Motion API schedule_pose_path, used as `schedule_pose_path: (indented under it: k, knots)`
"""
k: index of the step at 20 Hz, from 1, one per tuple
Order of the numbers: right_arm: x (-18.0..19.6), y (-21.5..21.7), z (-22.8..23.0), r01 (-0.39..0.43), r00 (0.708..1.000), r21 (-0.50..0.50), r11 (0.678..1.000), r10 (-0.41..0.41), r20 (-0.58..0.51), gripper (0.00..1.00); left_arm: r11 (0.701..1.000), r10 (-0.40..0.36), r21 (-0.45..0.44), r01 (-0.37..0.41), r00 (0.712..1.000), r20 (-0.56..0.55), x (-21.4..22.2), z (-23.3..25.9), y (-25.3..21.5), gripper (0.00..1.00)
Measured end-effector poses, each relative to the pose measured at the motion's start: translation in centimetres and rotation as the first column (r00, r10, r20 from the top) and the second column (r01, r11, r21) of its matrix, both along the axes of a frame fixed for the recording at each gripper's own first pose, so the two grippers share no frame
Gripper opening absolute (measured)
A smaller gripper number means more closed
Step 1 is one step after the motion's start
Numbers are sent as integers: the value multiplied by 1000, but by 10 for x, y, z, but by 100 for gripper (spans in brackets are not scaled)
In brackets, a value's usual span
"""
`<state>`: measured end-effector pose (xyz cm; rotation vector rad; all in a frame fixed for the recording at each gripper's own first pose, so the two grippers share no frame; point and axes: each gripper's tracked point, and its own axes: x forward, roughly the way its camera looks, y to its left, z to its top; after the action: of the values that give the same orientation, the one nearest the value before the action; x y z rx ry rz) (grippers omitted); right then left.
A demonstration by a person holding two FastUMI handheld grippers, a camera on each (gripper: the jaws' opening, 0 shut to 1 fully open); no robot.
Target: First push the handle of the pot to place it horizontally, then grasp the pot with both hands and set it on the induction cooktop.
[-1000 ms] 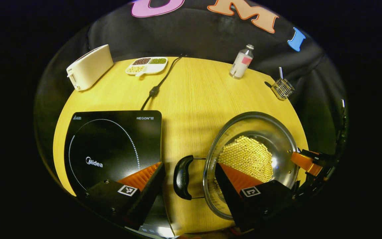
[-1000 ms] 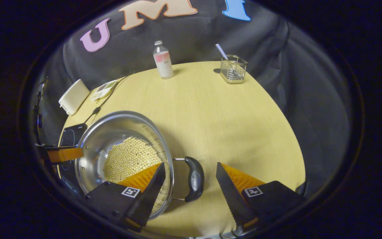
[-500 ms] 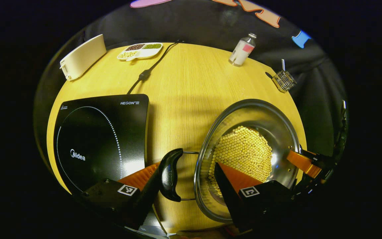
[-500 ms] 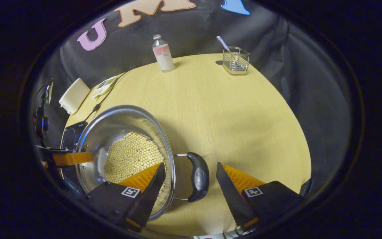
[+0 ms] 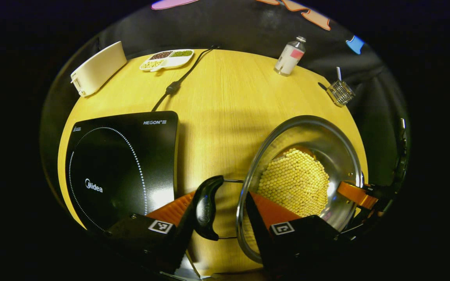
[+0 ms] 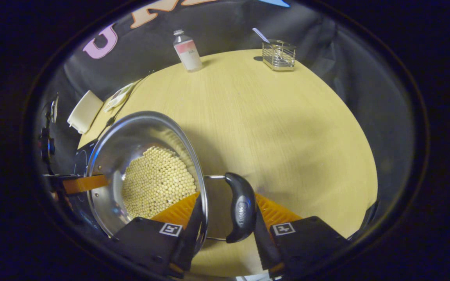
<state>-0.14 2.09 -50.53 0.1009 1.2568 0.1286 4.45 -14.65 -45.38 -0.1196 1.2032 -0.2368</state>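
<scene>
Pot (image 5: pixel 318 156): steel, holding a heap of yellow beads (image 5: pixel 295 183); stands on the wooden table (image 5: pixel 225 101) at 4 o'clock of the left gripper view, beside and apart from the induction cooktop (image 5: pixel 119 164) at 8 o'clock.
Left handle (image 5: pixel 206 207): black loop on wire arms, lying level, between the left gripper's fingers.
Left gripper (image 5: pixel 219 218): narrowed around that handle; one finger touches its outer side, the other lies inside the pot rim. Firm pressing from both I cannot tell.
Right handle (image 6: pixel 241 207): black, level, at 6 o'clock of the right gripper view.
Right gripper (image 6: pixel 227 216): narrowed likewise, one finger against the handle, one inside the rim; true clamping unclear.
Far edge: toaster (image 5: pixel 98 69) at 10 o'clock, sectioned dish (image 5: pixel 167 59) at 11, bottle (image 5: pixel 289 56) at 1, wire basket (image 5: pixel 340 91) at 2.
</scene>
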Motion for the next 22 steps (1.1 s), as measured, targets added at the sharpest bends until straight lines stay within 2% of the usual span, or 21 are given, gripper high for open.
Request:
schedule_pose_path:
  k: [1, 2, 4, 6, 7, 8, 10, 12, 13, 16, 19, 20, 21, 22]
  knots:
    - [-3, 0, -1, 10, 1000, 7, 1000, -10, -9, 65, 1000, 0, -3, 0, 1000, 4, 0, 0, 0, 74]
    - [-5, 0, 1, 19, 1000, 19, 1000, -19, -18, 62, 1000, -5, 0, 5, 1000, 4, -1, 0, 1, 72]
    - [-6, 0, 2, 23, 999, 28, 999, -22, -28, 58, 1000, -16, 6, 16, 1000, 8, 0, -1, 0, 72]
    - [-6, -2, 2, 21, 1000, 22, 1000, -20, -21, 58, 1000, -17, 11, 17, 1000, 9, -1, -1, 0, 73]
    - [-6, -2, 2, 26, 999, 21, 999, -26, -20, 58, 1000, -19, 12, 19, 1000, 10, -2, -1, 0, 71]
    - [-7, -2, 2, 28, 999, 20, 999, -27, -20, 58, 1000, -21, 13, 20, 1000, 12, -2, -2, -1, 73]
    - [-8, -2, 4, 25, 1000, 22, 999, -24, -15, 58, 999, -28, 19, 28, 999, 23, -4, 2, -1, 71]
    - [-7, -4, 6, 32, 999, 29, 999, -32, -9, 58, 999, -38, 25, 37, 998, 51, -2, 8, 0, 73]
    - [-9, -4, 8, 35, 999, 31, 999, -35, -4, 58, 999, -41, 29, 39, 997, 59, -3, 10, 0, 70]
    - [-10, -4, 17, 28, 999, 29, 999, -29, 15, 58, 998, -47, 37, 44, 996, 79, -2, 16, 3, 70]
    - [-10, -1, 27, 13, 999, 33, 999, -14, 33, 58, 999, -31, 35, 28, 995, 91, -6, 25, 8, 70]
    - [-10, 2, 30, 4, 999, 35, 999, -5, 40, 62, 999, -23, 35, 20, 995, 96, -8, 29, 12, 71]
    - [-11, 4, 34, -7, 999, 38, 999, 5, 48, 58, 999, -14, 36, 10, 995, 101, -10, 32, 15, 70]
    - [-11, 7, 38, -18, 998, 41, 999, 15, 56, 58, 999, -3, 36, 0, 994, 108, -12, 36, 18, 70]
